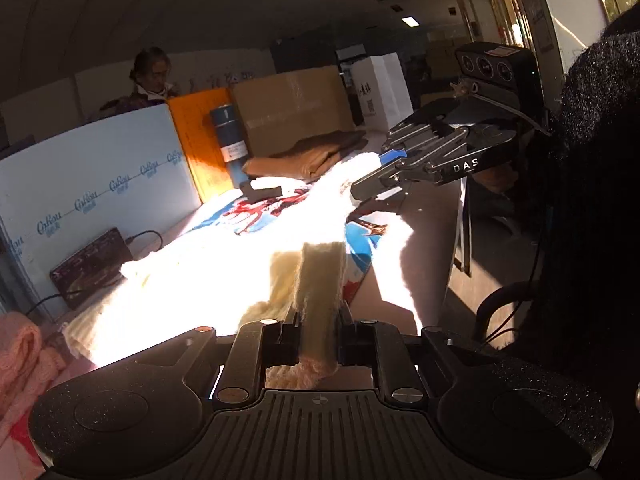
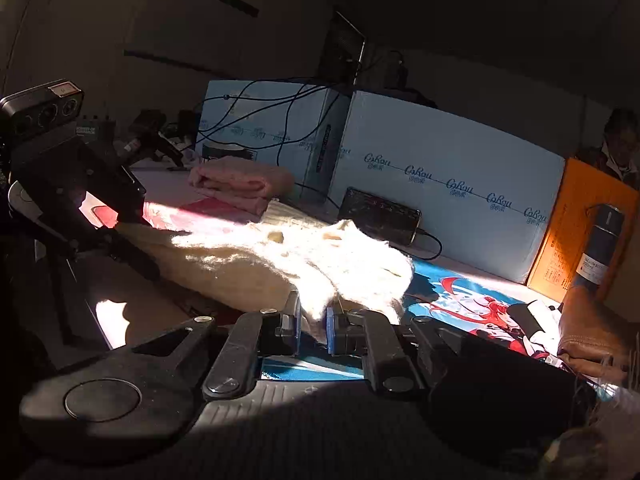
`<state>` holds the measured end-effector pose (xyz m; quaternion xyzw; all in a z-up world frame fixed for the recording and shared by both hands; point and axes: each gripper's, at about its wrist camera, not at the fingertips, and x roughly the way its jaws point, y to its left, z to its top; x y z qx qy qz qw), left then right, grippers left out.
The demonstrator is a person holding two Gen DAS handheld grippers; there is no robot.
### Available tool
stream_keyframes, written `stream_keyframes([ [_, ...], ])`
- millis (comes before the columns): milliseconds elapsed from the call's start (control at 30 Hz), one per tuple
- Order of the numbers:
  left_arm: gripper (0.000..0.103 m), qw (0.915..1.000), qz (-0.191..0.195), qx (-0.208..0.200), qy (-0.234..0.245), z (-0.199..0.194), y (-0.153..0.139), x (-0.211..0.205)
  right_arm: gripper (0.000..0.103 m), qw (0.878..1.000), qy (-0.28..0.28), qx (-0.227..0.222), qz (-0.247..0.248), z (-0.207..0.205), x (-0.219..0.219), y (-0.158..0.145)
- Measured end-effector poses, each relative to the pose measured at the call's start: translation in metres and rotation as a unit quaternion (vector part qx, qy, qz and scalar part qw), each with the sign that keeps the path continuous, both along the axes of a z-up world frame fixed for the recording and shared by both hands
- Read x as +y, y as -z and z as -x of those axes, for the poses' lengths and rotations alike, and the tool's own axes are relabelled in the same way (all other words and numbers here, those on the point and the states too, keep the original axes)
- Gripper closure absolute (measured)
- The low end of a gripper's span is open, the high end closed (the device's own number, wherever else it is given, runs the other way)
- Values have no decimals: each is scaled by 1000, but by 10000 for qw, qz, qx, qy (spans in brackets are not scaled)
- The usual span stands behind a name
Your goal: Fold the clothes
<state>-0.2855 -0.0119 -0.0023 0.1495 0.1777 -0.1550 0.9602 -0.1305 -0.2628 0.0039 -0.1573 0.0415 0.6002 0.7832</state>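
Lower centre of each wrist view: my left gripper (image 1: 318, 340) is pinching a fold of the cream fuzzy knitted garment (image 1: 224, 264), and my right gripper (image 2: 314, 322) is pinching another edge of it. The garment lies sunlit mid-frame on the surface (image 1: 424, 248), over a blue printed mat (image 2: 460, 296). Beyond, upper left of the right view, a folded pink knit (image 2: 236, 186).

The surface (image 2: 132, 312) carries a printed mat (image 2: 460, 300) at lower right, a cream knit (image 2: 280, 256) mid-frame, and folded pink cloth (image 2: 236, 184) upper left.
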Motion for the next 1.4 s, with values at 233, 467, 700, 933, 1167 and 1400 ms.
stream_keyframes([
  [233,82,9824,1069,-879,-1256,-28,-12,33,92,9960,656,-244,-550,-25,44,-13],
  [467,86,9514,1998,-304,-2325,-63,-6,61,71,9899,1160,11,-812,-42,82,-15],
  [700,86,9326,2039,132,-2975,-85,-3,72,39,9827,680,1166,-1265,-55,67,-28],
  [933,83,9304,2045,354,-3020,-95,2,75,33,9666,204,2506,-505,-75,93,-7],
  [1167,57,9274,1727,592,-3265,-105,3,77,31,9409,569,3336,-125,-83,99,6],
  [1400,10,9561,740,-342,-2814,-92,-18,39,21,9534,722,2850,-682,-79,95,-13],
])
